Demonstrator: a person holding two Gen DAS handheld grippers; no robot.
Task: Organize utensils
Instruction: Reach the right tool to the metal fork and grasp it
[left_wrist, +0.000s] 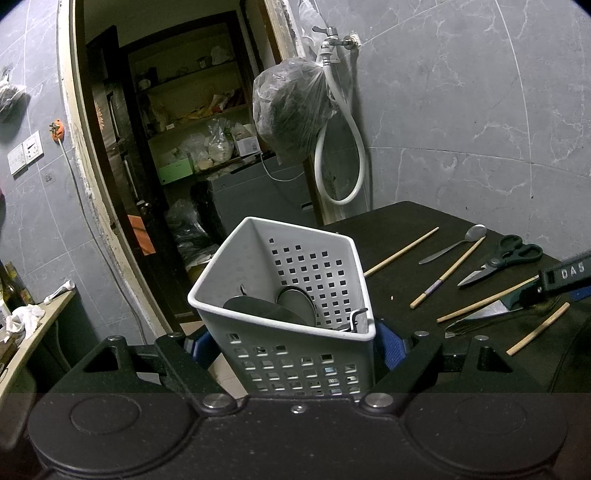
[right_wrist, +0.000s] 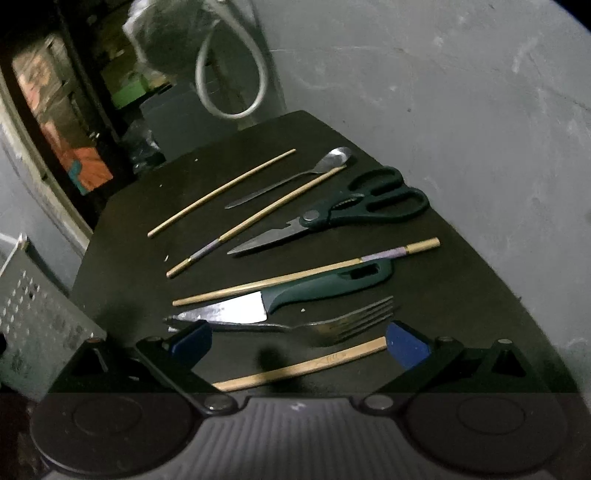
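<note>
a: left gripper (left_wrist: 297, 347) clamped on white perforated basket (left_wrist: 288, 280), blue pads pressed against both side walls; basket tilted, raised off the black table (left_wrist: 406, 221), at its left edge.
b: inside basket: dark round metal pieces (left_wrist: 273, 306) and a bent metal part near the right corner; exact type unclear.
a: right gripper (right_wrist: 295, 341) spread wide, empty, low over the near table edge; left blue pad (right_wrist: 192, 339) over the fork's handle end, right blue pad at the tip of the short chopstick (right_wrist: 299, 367).
b: on table, near to far: short chopstick between the fingers; fork (right_wrist: 332, 321) just behind, tines to the right; knife (right_wrist: 295, 291) with green handle, blade to the left; chopstick with purple band (right_wrist: 306, 275) touching the knife along its far side.
a: farther back: scissors (right_wrist: 343, 214), blades shut, pointing left; second banded chopstick (right_wrist: 255, 221); spoon (right_wrist: 295, 177) beside it; plain chopstick (right_wrist: 221, 192) farthest left, apart from the rest.
b: background: grey tiled wall, tap with white hose (left_wrist: 343, 122), hanging plastic bag (left_wrist: 291, 110), open doorway with shelves.
</note>
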